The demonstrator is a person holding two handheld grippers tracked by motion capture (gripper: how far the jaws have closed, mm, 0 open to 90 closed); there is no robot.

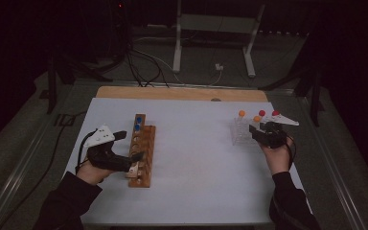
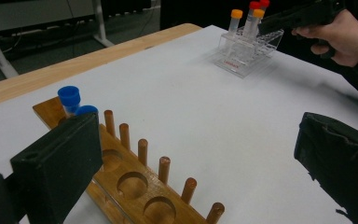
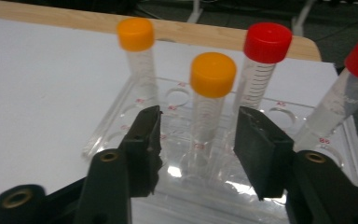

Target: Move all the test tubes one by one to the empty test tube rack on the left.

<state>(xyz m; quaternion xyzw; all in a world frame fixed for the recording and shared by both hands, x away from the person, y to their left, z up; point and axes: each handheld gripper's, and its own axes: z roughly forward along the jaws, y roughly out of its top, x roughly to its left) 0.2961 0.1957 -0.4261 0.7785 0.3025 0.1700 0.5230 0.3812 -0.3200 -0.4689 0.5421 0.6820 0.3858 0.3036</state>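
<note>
While the right tongs (image 3: 198, 140) stand on either side of the nearer orange-capped tube (image 3: 209, 100), we record their jaws as apart, with a gap showing on each side of the tube and no pad pressing on it, so nothing is gripped yet. That tube stands upright in the clear plastic rack (image 3: 121, 123) at the far right of the white surface (image 1: 196, 158), and we judge the level approach to be chosen so the jaws meet the tube body below the cap. Entered in the same rack: a second orange-capped tube (image 3: 137, 56) behind and to the left, a red-capped tube (image 3: 263, 65) just beside the target, and another red-capped tube (image 3: 349, 93) leaning at the right. These neighbours crowd the pick; the right jaw sits close in front of the nearer red one and could knock it. Left tongs (image 1: 124, 151): jaws wide apart, holding nothing, resting by the wooden rack (image 1: 143, 153), which we take as waiting to steady it. Wooden rack contents: two blue-capped tubes (image 2: 72, 100) at its far end, a row of open holes and pegs. Between the racks the surface carries nothing.
</note>
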